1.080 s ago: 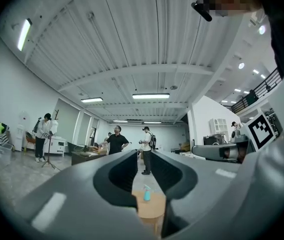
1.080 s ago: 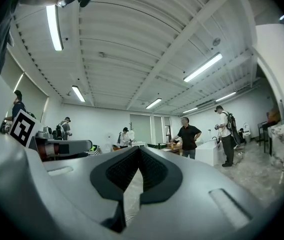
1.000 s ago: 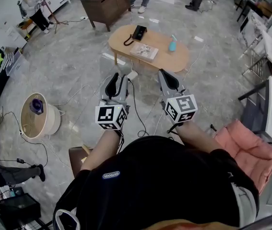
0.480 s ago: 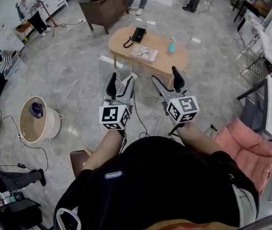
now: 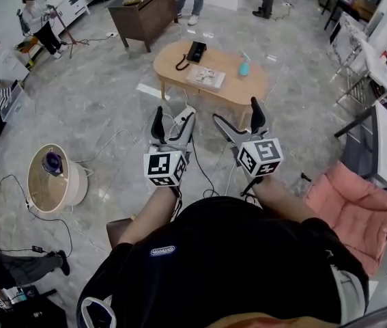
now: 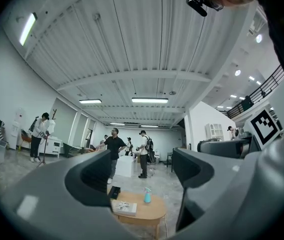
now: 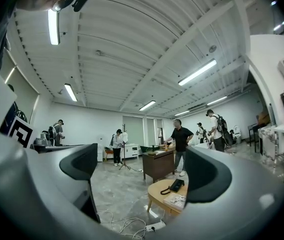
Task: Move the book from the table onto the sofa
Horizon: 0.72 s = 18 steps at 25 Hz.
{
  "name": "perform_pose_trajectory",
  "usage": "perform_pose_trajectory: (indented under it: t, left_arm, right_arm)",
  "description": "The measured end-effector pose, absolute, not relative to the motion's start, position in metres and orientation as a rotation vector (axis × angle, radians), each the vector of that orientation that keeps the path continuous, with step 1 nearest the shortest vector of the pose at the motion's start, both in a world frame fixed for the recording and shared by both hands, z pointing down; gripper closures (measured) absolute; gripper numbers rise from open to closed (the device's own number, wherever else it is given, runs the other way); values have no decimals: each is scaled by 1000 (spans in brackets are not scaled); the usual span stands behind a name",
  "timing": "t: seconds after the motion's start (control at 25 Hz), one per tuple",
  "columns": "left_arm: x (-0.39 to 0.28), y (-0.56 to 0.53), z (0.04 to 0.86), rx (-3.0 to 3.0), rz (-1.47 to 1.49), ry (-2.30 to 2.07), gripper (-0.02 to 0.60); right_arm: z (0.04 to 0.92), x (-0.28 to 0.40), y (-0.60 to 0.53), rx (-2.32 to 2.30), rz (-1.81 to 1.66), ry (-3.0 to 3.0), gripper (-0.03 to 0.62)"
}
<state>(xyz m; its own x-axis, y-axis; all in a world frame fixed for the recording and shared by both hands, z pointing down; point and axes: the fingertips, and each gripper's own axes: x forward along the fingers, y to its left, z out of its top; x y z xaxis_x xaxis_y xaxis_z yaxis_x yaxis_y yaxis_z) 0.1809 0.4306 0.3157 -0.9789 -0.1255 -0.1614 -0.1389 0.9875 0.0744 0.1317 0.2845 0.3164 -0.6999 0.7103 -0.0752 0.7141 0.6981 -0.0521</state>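
Task not begun: book point(image 5: 205, 76) lies on table point(image 5: 244, 91). Short of the table, left gripper point(image 5: 173, 112) stands open, empty; right gripper point(image 5: 237, 113), jaws just opening wide, holds nothing.

The counter point(image 5: 248, 87) stands out on the floor, far from the person. On it the book point(image 5: 205, 77) lies in the middle. The phone point(image 5: 196, 50) is just behind it, on the far left, and the bottle point(image 5: 244, 65) is to the book's right. A desk point(image 5: 149, 9) stands farther back on the left. A round tub point(image 5: 53, 180) sits near left, a soft seat point(image 5: 353, 207) near right.
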Motion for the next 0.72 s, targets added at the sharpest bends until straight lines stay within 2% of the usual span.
perform_pose_trajectory:
  t: [0.44, 0.72]
  left_arm:
    - [214, 489, 325, -272, 187, 2977, 160]
    - [215, 498, 324, -314, 169, 2976, 147]
  right_arm:
    - [318, 182, 344, 1141, -78, 2886, -18]
    - [323, 184, 353, 1086, -122, 2916, -21]
